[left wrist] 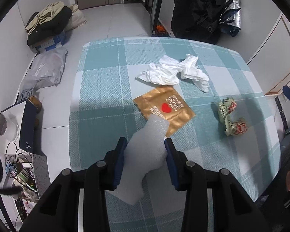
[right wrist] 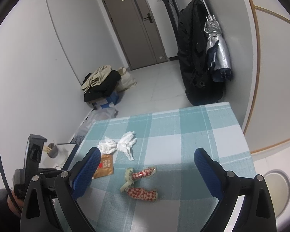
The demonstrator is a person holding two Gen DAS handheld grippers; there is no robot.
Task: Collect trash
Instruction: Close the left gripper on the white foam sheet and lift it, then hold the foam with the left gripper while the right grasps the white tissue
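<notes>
My left gripper (left wrist: 145, 143) is shut on a piece of white foam sheet (left wrist: 145, 154), held just above the checked tablecloth (left wrist: 98, 104). Ahead of it lie a gold snack wrapper with a red heart (left wrist: 164, 108), crumpled white tissues (left wrist: 174, 71) and a twisted red-and-green wrapper (left wrist: 232, 118) to the right. My right gripper (right wrist: 147, 158) is open and empty above the table, with the twisted wrapper (right wrist: 139, 183) between and below its fingers. The tissues (right wrist: 118, 145) and gold wrapper (right wrist: 104, 166) lie to its left front.
Left of the table on the floor are a grey plastic bag (left wrist: 44, 69), a box with clothes piled on it (left wrist: 48, 23), a cup and a dark box (left wrist: 27, 123). A black coat and a silver umbrella (right wrist: 216, 44) hang behind the table.
</notes>
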